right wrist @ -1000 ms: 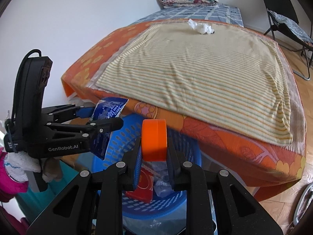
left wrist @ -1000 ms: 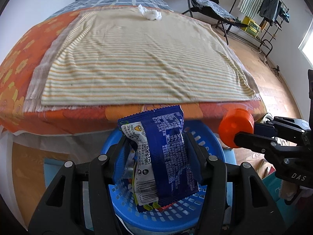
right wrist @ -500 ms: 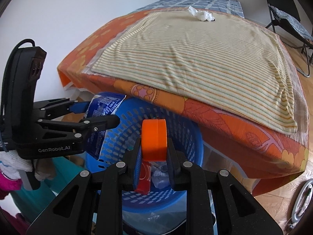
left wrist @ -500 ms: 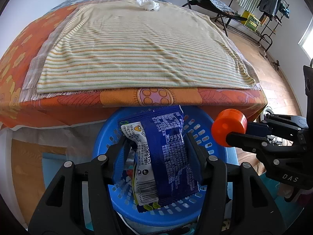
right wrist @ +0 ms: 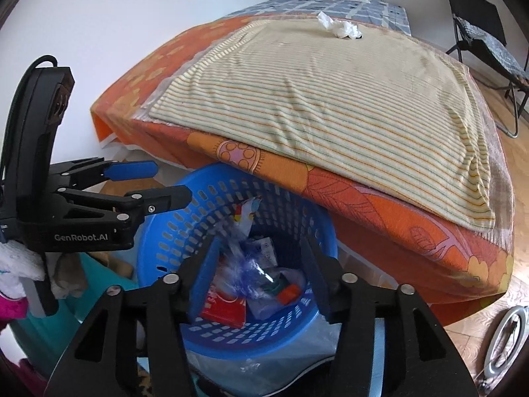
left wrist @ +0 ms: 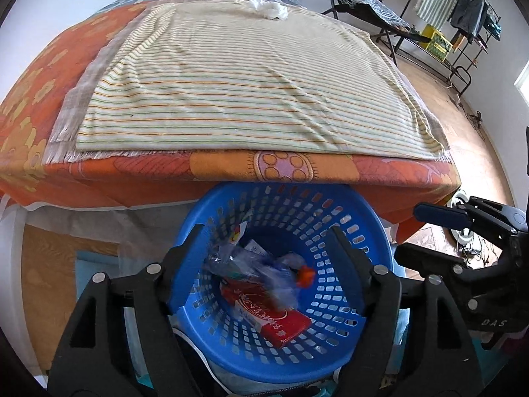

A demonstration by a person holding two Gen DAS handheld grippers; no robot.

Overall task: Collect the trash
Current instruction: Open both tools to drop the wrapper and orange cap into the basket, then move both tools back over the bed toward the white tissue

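Both tongs, left (left wrist: pixel 267 258) and right (right wrist: pixel 261 269), opening, nothing between them, over blue basket (left wrist: pixel 363 211). Wrapper (right wrist: pixel 243 264) and orange cap (right wrist: pixel 287 292) falling inside. Advised: hold over basket until settled. Tissue (right wrist: pixel 340 28) uncollected on bed (right wrist: pixel 363 205).

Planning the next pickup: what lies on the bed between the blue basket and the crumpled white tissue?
Only the striped cream blanket, bare of litter, lies between the blue plastic basket and the crumpled white tissue; both wrist views show it.

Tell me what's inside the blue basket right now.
The blue basket holds a red packet, a blurred blue wrapper, a small orange cap and a colourful wrapper against the far wall. Anything beneath that pile is covered.
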